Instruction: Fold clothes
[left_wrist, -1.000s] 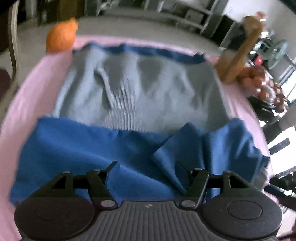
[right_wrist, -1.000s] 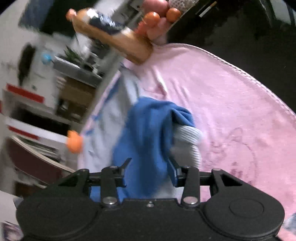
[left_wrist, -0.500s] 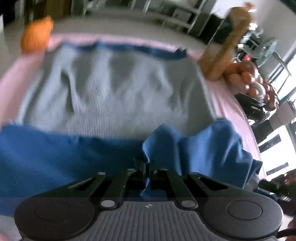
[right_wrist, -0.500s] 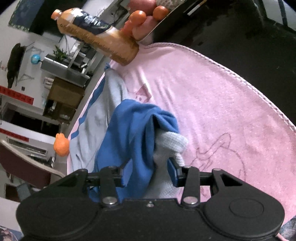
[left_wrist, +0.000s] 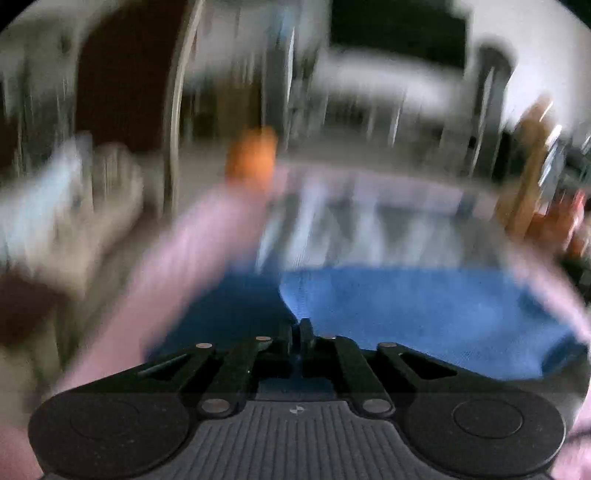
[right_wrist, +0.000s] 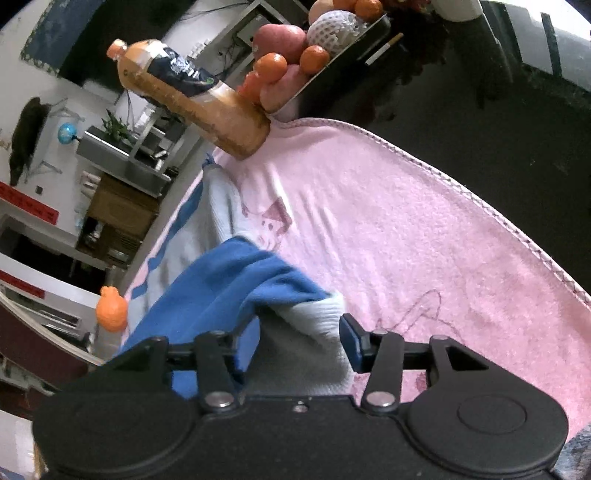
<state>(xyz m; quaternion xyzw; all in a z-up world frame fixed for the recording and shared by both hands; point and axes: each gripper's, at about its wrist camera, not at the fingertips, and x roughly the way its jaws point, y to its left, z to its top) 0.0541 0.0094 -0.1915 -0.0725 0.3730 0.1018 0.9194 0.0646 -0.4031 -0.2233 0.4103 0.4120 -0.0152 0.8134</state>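
Your blue and grey soft top (right_wrist: 218, 291) lies on the fluffy pink towel (right_wrist: 406, 236) on the dark tabletop (right_wrist: 480, 122). Your left tool (left_wrist: 295, 334) is pinched tight on a blue fold (left_wrist: 406, 310) of it. Your right tool (right_wrist: 295, 336) is wide open around the grey cuff (right_wrist: 317, 314). A tall orange drink bottle (right_wrist: 192, 96) stands at the far edge, beside a tray of round fruit (right_wrist: 295, 62).

Fluffy pink terry towel (right_wrist: 388, 236); ribbed knit garment (right_wrist: 314, 354), matt.
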